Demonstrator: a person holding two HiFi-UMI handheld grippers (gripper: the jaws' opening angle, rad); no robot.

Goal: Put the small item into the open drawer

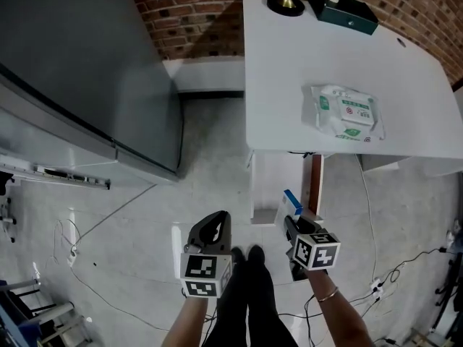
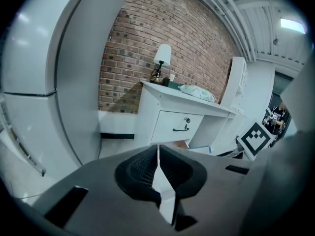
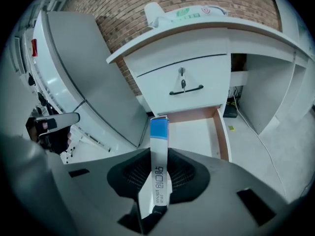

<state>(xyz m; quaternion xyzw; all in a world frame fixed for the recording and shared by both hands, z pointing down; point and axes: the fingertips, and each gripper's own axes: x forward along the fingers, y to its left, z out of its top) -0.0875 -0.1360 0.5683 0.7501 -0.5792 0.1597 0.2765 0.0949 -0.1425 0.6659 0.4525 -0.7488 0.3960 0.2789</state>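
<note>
My right gripper [image 1: 291,224] [image 3: 158,154] is shut on a small flat white box with a blue end [image 3: 159,132] [image 1: 291,202], which stands upright between the pads. Beyond it, the bottom drawer [image 3: 222,134] [image 1: 268,186] of the white desk stands pulled out, with a white inside and wood-coloured sides. Above it is a closed drawer with a black handle [image 3: 186,89] and a key. My left gripper [image 1: 215,221] [image 2: 158,155] hangs to the left of the right one, shut with nothing in it, above the floor.
A large grey cabinet [image 1: 87,71] fills the left. The white desk top [image 1: 304,49] carries a wipes pack [image 1: 344,111], a green box [image 1: 347,11] and a lamp base [image 1: 285,2]. Cables [image 1: 108,223] cross the floor. The person's dark legs [image 1: 249,288] stand between the grippers.
</note>
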